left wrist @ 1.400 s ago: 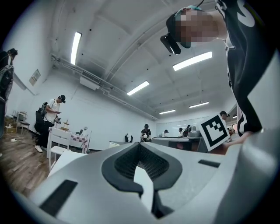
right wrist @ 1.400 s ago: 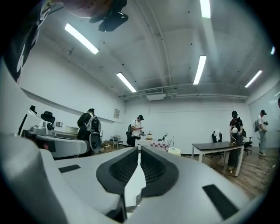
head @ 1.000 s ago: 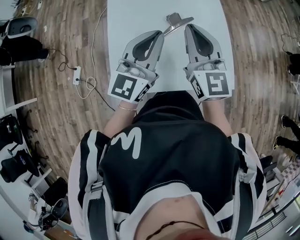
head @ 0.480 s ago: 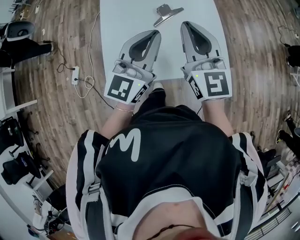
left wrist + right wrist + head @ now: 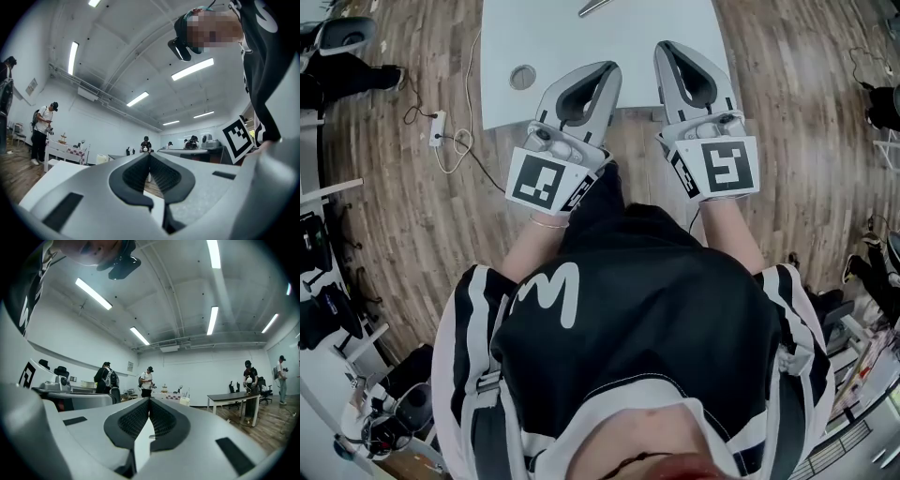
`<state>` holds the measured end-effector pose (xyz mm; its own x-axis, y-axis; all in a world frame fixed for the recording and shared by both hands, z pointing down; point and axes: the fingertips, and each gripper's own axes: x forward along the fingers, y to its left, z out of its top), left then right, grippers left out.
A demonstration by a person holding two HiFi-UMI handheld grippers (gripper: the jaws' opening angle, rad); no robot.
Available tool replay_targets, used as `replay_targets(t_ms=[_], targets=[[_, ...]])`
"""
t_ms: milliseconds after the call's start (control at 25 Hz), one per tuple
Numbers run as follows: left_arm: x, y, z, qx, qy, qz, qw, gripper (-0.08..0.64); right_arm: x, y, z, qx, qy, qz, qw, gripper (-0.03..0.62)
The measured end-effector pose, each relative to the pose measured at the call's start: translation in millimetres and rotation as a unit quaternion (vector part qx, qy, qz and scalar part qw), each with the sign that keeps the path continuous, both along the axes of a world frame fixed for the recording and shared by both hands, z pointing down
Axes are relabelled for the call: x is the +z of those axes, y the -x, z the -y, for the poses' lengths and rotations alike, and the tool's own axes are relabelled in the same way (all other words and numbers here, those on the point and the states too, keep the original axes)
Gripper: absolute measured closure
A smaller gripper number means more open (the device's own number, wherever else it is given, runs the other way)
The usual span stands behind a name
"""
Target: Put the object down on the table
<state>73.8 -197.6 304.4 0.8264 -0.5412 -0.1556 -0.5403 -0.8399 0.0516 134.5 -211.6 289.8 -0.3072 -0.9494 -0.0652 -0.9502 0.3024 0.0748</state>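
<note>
- Metal object (image 5: 591,7) lies on the white surface (image 5: 581,56), long axis slanting near-left to far-right.
- Left gripper (image 5: 607,67) and right gripper (image 5: 665,47): fingers pressed together, empty.

Two grippers: left gripper (image 5: 607,69), right gripper (image 5: 666,49). One desk (image 5: 544,37) carries one metal object (image 5: 592,7) and has one round hole (image 5: 522,77). One power strip (image 5: 438,125).

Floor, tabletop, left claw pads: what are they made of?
Floor: wood or wood-look planks; grain and seams show. Tabletop: smooth pale matte sheet, likely laminate; no grain. Left claw pads: black, ribbed, matte, probably rubber.
</note>
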Motion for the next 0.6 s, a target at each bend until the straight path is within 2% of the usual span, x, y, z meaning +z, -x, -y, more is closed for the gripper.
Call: replay_targets(t_ms=[320, 600], targets=[[-6.5, -9.3, -64.3, -0.019, 0.002, -0.001, 0.9998, 0.554, -6.6, -0.3, -57.5, -0.02, -0.001, 0.004, 1.0, 0.574], [-21.2, -8.9, -83.1, -0.027, -0.006, -0.002, 0.9996, 0.554, -14.3, 0.4, -82.7, -0.023, -0.005, 0.009, 1.0, 0.574]])
